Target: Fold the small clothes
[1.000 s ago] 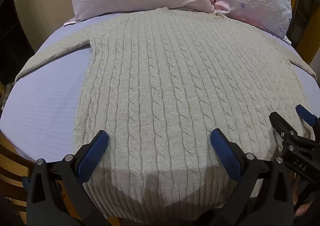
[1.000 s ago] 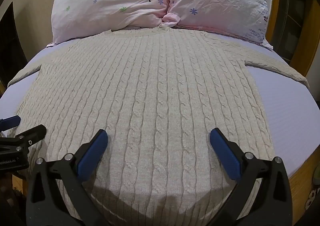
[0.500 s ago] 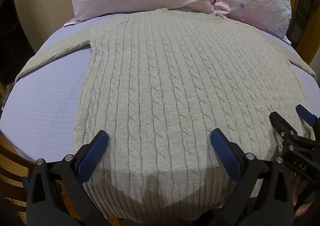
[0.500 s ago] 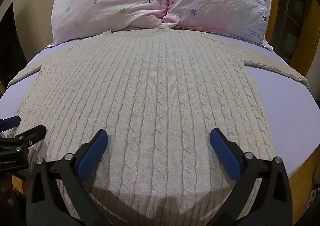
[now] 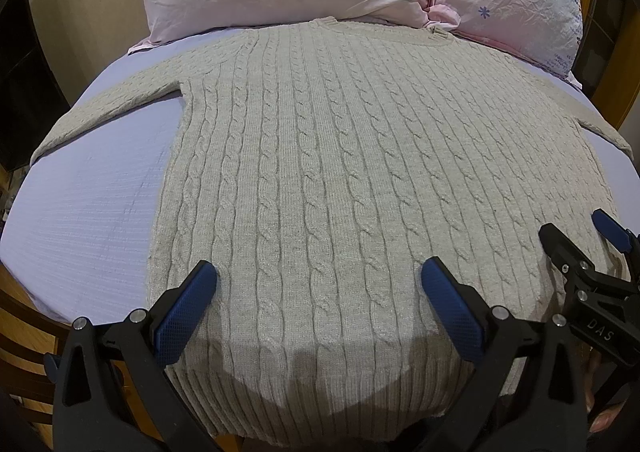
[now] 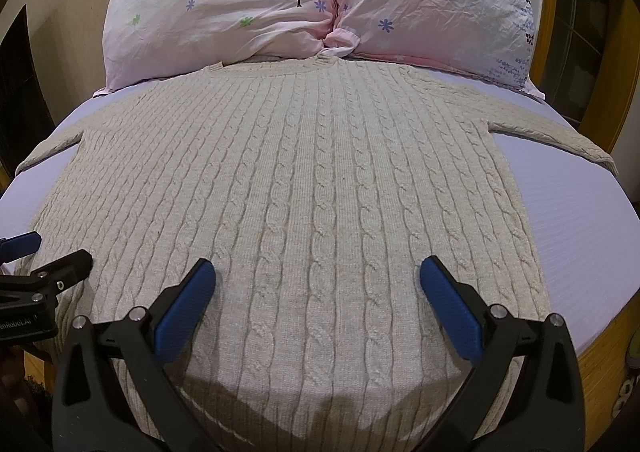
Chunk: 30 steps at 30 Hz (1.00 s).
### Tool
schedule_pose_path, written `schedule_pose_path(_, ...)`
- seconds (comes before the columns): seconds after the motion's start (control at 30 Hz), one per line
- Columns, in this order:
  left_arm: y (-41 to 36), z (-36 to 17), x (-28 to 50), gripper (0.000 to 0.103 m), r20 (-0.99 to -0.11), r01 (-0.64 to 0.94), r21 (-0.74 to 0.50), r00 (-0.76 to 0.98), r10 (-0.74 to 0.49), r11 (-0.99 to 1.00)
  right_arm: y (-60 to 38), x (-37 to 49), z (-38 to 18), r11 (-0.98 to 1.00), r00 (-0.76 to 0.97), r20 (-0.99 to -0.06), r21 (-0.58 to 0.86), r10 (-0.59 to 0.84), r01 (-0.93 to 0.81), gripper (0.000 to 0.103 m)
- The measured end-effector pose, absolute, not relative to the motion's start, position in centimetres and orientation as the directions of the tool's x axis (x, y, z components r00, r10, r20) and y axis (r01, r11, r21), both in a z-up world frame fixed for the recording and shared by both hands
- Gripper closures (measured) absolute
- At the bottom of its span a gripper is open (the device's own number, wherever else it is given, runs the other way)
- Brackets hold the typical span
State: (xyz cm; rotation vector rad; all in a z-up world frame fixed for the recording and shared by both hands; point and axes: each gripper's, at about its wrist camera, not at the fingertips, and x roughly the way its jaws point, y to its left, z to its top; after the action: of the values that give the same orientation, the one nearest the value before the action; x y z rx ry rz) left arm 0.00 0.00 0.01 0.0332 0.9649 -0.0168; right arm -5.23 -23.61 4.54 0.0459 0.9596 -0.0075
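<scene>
- The cable-knit sweater [image 5: 340, 180] lies flat and fully spread on the bed [image 5: 80, 212], neck toward the two pink pillows [image 6: 280, 4], ribbed hem at the near edge closest to the cameras.
- Both sleeves are out to the sides: the left sleeve [image 5: 116, 104] angles across the lavender sheet, and the right sleeve [image 6: 552, 132] reaches toward the far bed edge.
- Judging by this layout, no fold has been made. The garment looks smoothed and ready, so sleeves and body are all left to fold.
- The left gripper [image 5: 316, 296] hovers over the lower part of the sweater, toward its left half. Its blue-padded fingers [image 5: 184, 304] are spread wide with nothing between them.
- The right gripper [image 6: 316, 294] hovers over the lower part too, toward the right half, its fingers [image 6: 452, 312] likewise spread wide and holding nothing.
- Each gripper shows at the edge of the other's view, so the two sit side by side near the hem.
- Whether any fingertip touches the knit cannot be told; the fabric beneath shows no pinch or lifted ridge.
- The hem lies below the fingertips in both views, near the gripper bodies, while the side seams lie outside each finger span.
</scene>
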Motion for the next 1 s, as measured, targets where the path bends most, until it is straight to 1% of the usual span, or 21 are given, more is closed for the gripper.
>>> schedule_pose_path(1.0,0.0,0.03,0.0,0.001,-0.819,0.029,0.021,0.573,0.001,0.999,-23.65,-5.49,4.46,0.999,0.581,-0.814,0.036,0.013,0.028,0.002)
